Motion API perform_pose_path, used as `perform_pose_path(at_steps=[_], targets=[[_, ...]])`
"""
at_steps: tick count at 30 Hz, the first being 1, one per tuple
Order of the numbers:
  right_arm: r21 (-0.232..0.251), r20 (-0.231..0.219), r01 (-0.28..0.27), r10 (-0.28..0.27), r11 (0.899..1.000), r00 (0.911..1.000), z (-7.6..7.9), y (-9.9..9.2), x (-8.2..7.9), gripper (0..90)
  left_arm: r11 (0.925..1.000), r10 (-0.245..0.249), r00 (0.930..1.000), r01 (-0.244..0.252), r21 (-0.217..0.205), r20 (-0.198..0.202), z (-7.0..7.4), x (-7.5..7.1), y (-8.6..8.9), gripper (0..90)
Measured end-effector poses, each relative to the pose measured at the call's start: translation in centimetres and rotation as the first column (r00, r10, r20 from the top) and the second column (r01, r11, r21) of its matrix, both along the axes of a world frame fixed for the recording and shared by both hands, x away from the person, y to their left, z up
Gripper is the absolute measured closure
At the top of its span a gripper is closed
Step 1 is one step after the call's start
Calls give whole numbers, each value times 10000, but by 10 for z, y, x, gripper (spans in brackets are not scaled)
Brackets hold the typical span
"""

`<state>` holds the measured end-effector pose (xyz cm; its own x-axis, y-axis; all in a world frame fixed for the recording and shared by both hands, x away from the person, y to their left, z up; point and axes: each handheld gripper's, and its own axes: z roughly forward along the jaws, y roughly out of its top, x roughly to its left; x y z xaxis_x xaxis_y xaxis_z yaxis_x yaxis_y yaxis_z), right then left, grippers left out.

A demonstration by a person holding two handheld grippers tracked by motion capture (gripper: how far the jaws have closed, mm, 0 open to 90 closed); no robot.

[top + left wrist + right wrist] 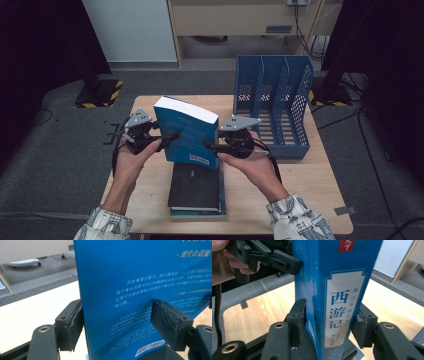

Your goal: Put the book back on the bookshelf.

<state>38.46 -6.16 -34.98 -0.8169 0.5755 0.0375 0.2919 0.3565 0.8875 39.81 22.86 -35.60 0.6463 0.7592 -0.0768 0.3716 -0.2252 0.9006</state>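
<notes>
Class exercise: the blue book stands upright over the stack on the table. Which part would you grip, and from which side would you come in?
Grip the blue book low on its spine, coming in from the spine side, as the right gripper does: the spine is narrow enough to sit between the jaws. The opposite edge, where the left gripper straddles the cover, would likely steady it. The wide covers are too broad to span.

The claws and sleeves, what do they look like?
Each claw, left and right, is black, with two blocky jaws tipped by ribbed pads and a grey three-cornered plate on top. Black cables trail from them. The sleeves are pale with a dark scattered print.
</notes>
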Motion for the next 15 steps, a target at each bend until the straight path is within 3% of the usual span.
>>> perform_pose_path(at_steps=[9,15], targets=[[96,-119,-448,449,9989,9989,1,0,8,445,10000,20,10000,-20,18,37,0,1,-2,265],[102,80,-745,744,9972,9972,5,12,10,317,10000,-11,10000,11,47,43,1,-3,-1,270]])
